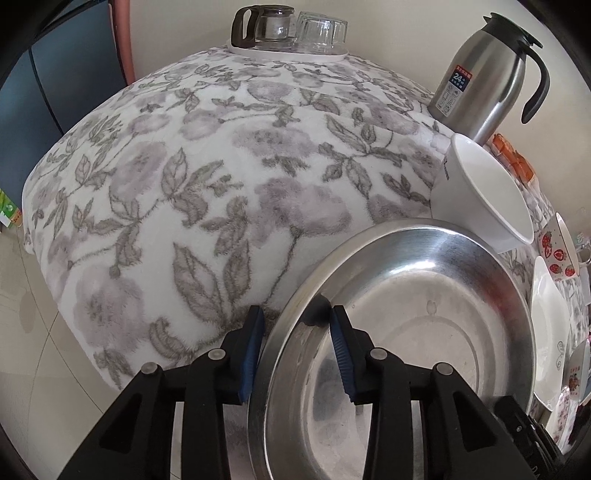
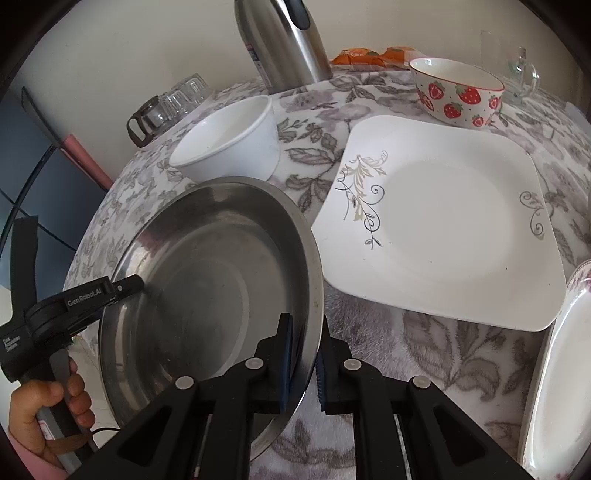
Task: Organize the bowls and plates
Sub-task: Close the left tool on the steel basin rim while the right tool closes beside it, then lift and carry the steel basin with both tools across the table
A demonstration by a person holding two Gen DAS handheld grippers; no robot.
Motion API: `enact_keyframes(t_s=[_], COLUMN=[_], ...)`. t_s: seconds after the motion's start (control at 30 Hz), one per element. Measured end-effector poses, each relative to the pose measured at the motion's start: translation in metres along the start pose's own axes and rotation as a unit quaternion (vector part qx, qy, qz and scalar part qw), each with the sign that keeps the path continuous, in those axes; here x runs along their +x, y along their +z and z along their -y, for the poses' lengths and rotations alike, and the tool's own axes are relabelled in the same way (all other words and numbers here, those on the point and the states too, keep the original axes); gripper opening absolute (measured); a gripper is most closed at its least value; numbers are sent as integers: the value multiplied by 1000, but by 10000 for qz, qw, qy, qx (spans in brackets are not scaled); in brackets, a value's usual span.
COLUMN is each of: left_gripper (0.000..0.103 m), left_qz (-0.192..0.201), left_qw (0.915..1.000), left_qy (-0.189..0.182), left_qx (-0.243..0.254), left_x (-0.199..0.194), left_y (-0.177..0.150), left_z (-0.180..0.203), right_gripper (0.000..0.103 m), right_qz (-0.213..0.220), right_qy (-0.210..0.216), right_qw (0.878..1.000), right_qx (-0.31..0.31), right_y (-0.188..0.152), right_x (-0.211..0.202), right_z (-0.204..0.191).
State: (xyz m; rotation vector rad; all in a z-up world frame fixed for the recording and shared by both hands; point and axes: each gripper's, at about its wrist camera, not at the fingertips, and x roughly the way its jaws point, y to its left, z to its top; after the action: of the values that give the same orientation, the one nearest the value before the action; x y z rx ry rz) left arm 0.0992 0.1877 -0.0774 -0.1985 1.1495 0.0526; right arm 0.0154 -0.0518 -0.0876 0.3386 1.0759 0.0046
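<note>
A round steel dish (image 1: 424, 314) (image 2: 207, 277) is tilted up over the floral tablecloth (image 1: 184, 184), held at two sides. My left gripper (image 1: 295, 310) is shut on its left rim, one blue pad outside and one inside. My right gripper (image 2: 304, 328) is shut on the opposite rim, pads tight on the thin edge. A plain white bowl (image 1: 480, 192) (image 2: 229, 144) stands just behind the dish. A square white plate (image 2: 443, 221) with a leaf print lies to the right, a strawberry-print bowl (image 2: 458, 96) behind it.
A steel thermos jug (image 1: 484, 81) stands at the back, and a tray with a glass pot and tumblers (image 1: 291, 29) at the far left corner. A glass mug (image 2: 521, 74), orange packets (image 2: 369, 57) and a round plate (image 2: 554, 387) sit at the right. A hand (image 2: 55, 406) grips the left tool's handle.
</note>
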Motion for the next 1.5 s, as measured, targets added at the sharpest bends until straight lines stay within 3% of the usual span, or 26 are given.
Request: enact_keyframes(t_s=[0.27, 0.63, 1.03, 1.23, 1.5], left_gripper=[38, 38, 38, 38, 38], left_qz=[-19, 243, 481, 680, 621], left_qw=[10000, 9995, 9983, 9962, 9933], left_qy=[13, 73, -250, -337, -552], left_qx=[84, 203, 199, 439, 799], left_x=[-3, -26, -53, -68, -75], left_y=[-2, -5, -8, -9, -3], left_z=[2, 11, 22, 44, 92], right_gripper=[13, 13, 13, 13, 13], right_qz=[97, 254, 621, 733, 925], right_qy=[54, 159, 257, 186, -114], right_qw=[9998, 9992, 9976, 9971, 9950], right_qx=[-158, -251, -182, -10, 351], right_y=[0, -2, 4, 11, 23], right_x=[-9, -28, -57, -67, -78], right_z=[-1, 2, 14, 31, 72])
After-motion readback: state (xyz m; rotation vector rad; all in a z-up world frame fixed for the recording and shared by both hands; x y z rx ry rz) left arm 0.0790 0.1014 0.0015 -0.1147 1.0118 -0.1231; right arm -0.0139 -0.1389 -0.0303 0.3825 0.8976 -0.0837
